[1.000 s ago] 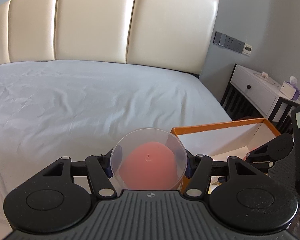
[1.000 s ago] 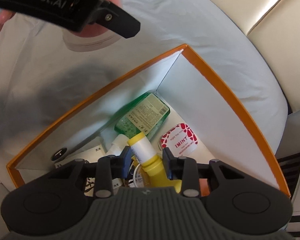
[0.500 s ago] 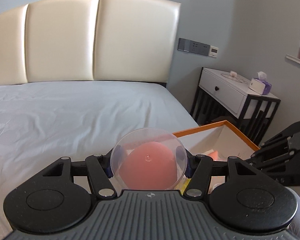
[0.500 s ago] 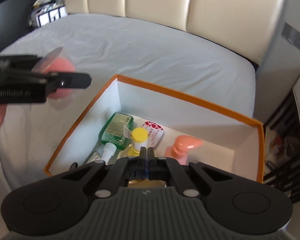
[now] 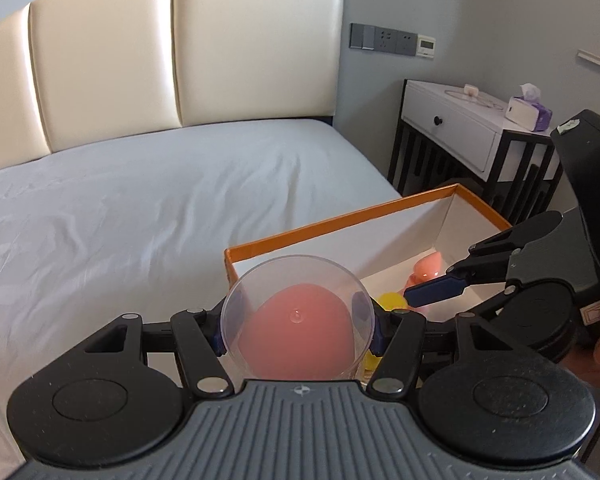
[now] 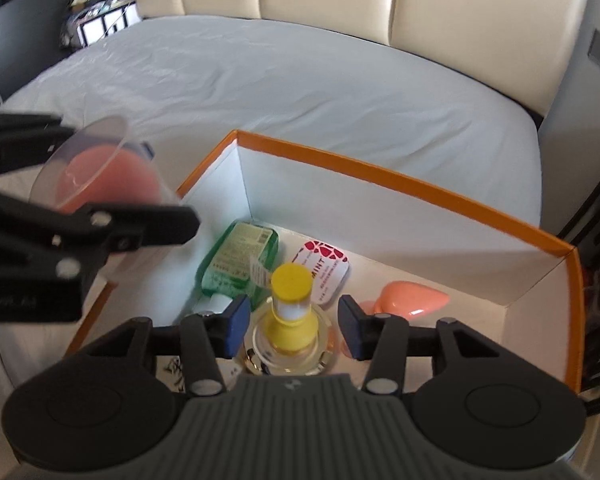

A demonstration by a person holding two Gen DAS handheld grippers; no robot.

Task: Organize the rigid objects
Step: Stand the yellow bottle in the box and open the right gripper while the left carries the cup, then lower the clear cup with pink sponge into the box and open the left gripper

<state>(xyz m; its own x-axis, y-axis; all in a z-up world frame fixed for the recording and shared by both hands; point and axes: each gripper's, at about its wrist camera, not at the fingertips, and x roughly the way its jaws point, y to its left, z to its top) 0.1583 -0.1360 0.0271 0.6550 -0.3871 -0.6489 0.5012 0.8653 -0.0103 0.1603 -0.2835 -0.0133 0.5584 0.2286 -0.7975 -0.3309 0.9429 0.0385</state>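
Left wrist view: my left gripper (image 5: 298,334) pinches the clear cup (image 5: 298,320) with its pink contents, now carried from over the bed (image 5: 140,208) to the orange box (image 5: 340,218). Right wrist view: my right gripper (image 6: 292,322) has just been opening and stands spread, the yellow-capped bottle (image 6: 290,308) between its jaws untouched, evidently released in the box; the cup seems next to go in.

Grey-sheeted bed (image 5: 160,208), cream padded headboard (image 5: 172,52), white nightstand (image 5: 460,128), grey wall (image 5: 480,4)

Clear cup (image 5: 298,316) with pink base, clamped sideways, beside the box's left wall. Orange-rimmed box (image 6: 400,184) on bed holds: green bottle (image 6: 240,260) flat, yellow-capped bottle (image 6: 290,308) upright, mint tin (image 6: 324,266), pink piece (image 6: 410,300), possibly a dispenser.
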